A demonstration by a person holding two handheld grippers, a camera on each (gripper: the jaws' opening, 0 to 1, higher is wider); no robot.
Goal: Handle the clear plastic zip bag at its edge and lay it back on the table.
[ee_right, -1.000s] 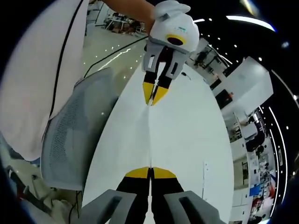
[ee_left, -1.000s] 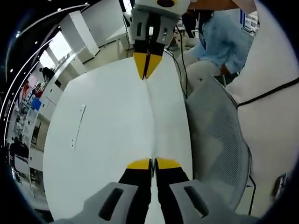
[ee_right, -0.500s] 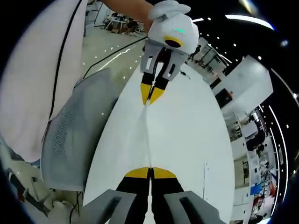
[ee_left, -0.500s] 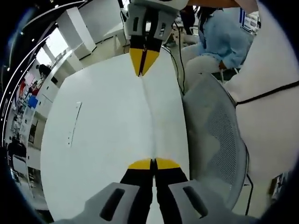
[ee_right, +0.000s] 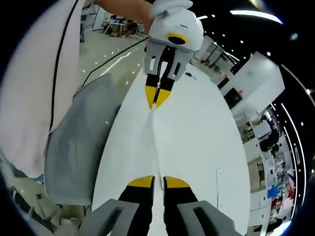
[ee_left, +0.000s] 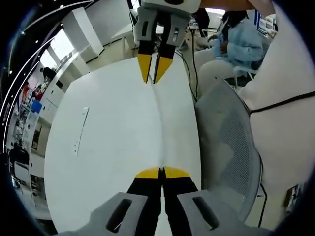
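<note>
The clear plastic zip bag is seen edge-on as a thin pale line running between the two pairs of tongs, just above the white counter. Its long axis follows the line joining them.

Left tongs: tips together, clamped on the near end of the bag edge. In the right gripper view the same tongs appear at the far end, tips pinched on the bag.

Right tongs: tips apart, a narrow gap showing between them, with the bag edge passing into that gap — whether either tip touches the film cannot be told. In the left gripper view the same tongs show two separated yellow tips straddling the far end of the bag.

Judgement: the bag hangs from the left tongs alone, so laying it flat depends on lowering that end to the counter along the bag's own axis.

Count — bag: one. Tongs: two pairs. Counter: one. A grey mesh chair stands beside the counter: one.
</note>
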